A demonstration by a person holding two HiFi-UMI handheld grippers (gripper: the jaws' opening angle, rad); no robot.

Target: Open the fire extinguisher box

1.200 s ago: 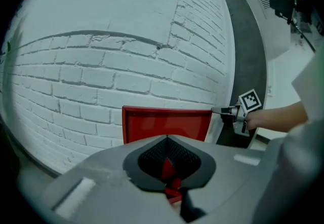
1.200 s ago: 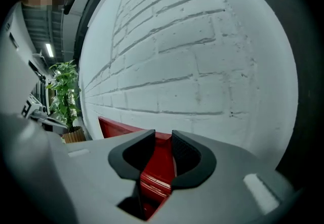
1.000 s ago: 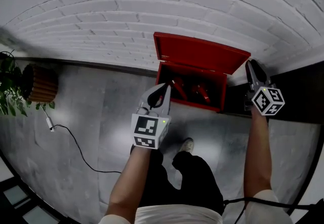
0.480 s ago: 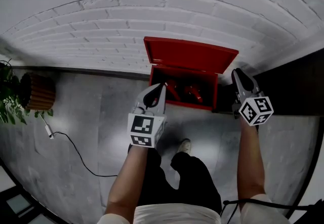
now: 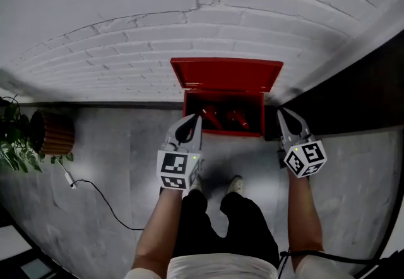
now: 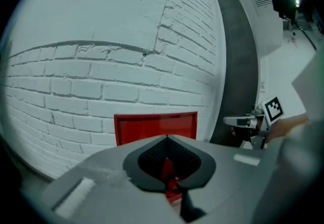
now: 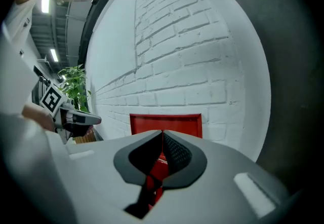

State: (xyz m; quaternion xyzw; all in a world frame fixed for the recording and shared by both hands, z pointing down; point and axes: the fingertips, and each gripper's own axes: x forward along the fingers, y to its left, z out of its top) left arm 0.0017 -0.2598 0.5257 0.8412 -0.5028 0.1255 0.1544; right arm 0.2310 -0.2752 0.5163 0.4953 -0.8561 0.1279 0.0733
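White brick wall (image 5: pixel 113 38) backs the red fire extinguisher box (image 5: pixel 226 73), which stands open on the grey floor (image 5: pixel 107 145) with its lid against the bricks. My left gripper (image 5: pixel 194 120) is pressed together and empty. My right gripper (image 5: pixel 283 113), just beside the box, is closing on nothing.

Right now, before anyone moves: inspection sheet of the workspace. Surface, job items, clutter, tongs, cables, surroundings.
Surface: grey mottled floor.
Job's things: red fire extinguisher box against the wall, lid raised; two red extinguishers visible inside.
Clutter: nothing seen.
Grippers: left tongs shut, empty, apart from the box; right tongs closing, tips almost together, nothing between them, near the box's right end.
Cables: dark cable trailing over the floor at left; a second black one by the person's right arm.
Surroundings: white brick wall; dark panel at right; potted plant and slatted planter at left.
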